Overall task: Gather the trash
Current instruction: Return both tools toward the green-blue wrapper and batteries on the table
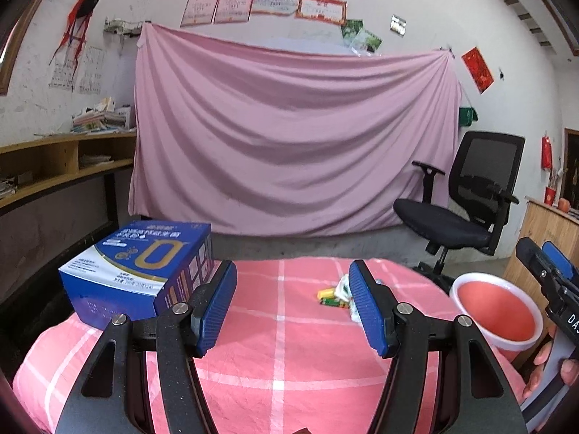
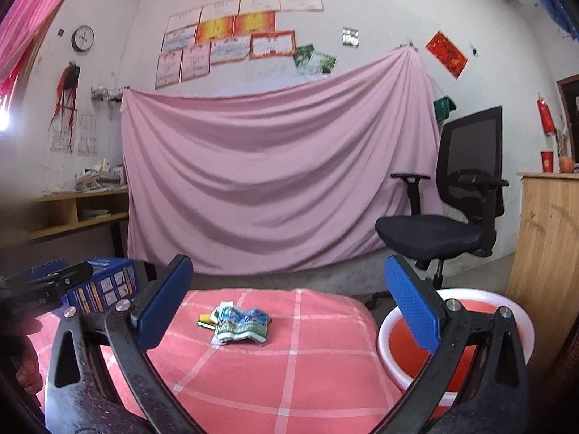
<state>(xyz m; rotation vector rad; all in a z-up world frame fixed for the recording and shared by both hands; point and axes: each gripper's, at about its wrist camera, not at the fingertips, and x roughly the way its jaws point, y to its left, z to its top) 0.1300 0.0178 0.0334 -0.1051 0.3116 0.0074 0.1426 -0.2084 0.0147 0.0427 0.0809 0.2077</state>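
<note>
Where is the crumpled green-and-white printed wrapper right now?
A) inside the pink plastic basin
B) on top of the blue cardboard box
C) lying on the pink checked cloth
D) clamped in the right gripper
C: the crumpled green-and-white printed wrapper lies on the pink checked cloth, ahead of the open, empty right gripper and apart from the pink plastic basin.

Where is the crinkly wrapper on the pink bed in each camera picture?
Left wrist view: the crumpled wrapper sits right of centre, partly hidden behind the left gripper's right finger.
Right wrist view: it lies left of centre, between the right gripper's open fingers.
Shared landmark: the red basin, at the right in both.
</note>
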